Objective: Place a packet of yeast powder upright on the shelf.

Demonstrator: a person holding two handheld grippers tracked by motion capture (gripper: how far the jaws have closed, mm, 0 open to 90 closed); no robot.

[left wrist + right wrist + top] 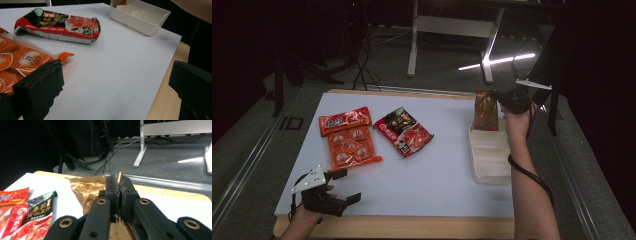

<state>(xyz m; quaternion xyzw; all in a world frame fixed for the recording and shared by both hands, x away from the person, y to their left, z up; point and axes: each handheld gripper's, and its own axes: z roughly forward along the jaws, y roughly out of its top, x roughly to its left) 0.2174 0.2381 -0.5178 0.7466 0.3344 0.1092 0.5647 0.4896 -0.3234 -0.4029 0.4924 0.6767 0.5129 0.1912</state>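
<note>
My right gripper [498, 100] is shut on the top edge of a gold-brown foil packet [486, 111], which hangs upright into the far compartment of a white divided tray [492, 172]. In the right gripper view the two jaws [119, 185] pinch the crinkled gold foil packet [86, 188] between them. My left gripper [346, 186] rests open near the table's front left corner, nothing between its jaws. An orange snack pack [348, 140] lies just beyond it, and a red-and-black sauce packet [404, 131] lies at mid-table.
The white table top [432, 170] has a wooden front edge [412, 227]. In the left gripper view the orange pack [17, 62] is at the left, the red-and-black packet [57, 25] beyond, the tray [141, 15] far right. Desk legs stand behind the table.
</note>
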